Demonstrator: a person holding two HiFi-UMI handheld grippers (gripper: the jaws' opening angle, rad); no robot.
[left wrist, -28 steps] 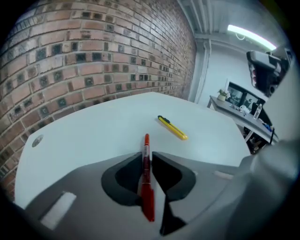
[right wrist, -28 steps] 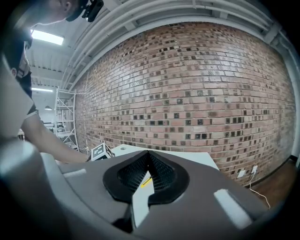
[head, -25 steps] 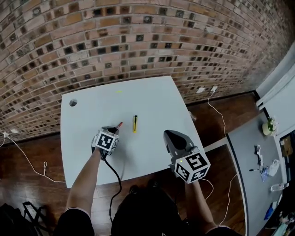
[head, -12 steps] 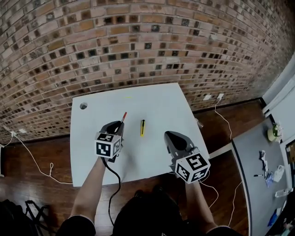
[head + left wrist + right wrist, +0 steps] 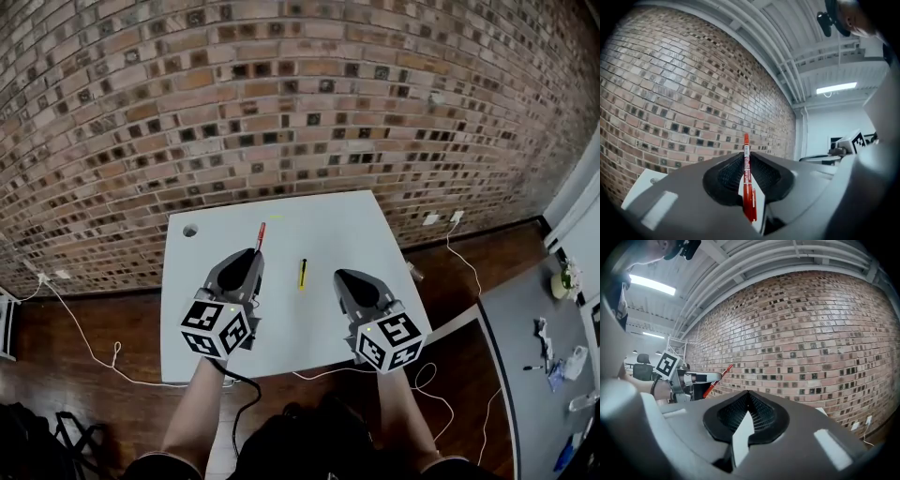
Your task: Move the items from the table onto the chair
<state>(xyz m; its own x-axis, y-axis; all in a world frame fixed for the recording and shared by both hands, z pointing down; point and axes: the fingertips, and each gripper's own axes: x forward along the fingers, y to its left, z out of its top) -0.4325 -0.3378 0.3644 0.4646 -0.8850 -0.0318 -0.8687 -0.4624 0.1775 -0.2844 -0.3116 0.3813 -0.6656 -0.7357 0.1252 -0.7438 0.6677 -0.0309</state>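
Note:
My left gripper (image 5: 251, 253) is shut on a red pen (image 5: 261, 232), held up above the white table (image 5: 347, 225). In the left gripper view the red pen (image 5: 747, 180) stands pinched between the jaws of that gripper (image 5: 746, 155), its tip poking out toward the brick wall. A yellow-and-black pen (image 5: 302, 273) lies on the table between the two grippers. The right gripper (image 5: 347, 277) hovers over the table's right part, and its jaws (image 5: 749, 393) are shut with nothing in them. From the right gripper view, the left gripper (image 5: 691, 378) and red pen (image 5: 717, 380) appear at the left.
A brick wall (image 5: 300, 112) rises right behind the table. The table has a round hole (image 5: 190, 230) at its far left corner. Cables (image 5: 80, 328) trail over the wooden floor. A grey table (image 5: 539, 366) with small items stands at the right. An office chair (image 5: 641, 364) shows far off.
The left gripper has risen off the table with the red pen and tipped from pointing down to level. The right gripper rose a little. The yellow-and-black pen stayed put.

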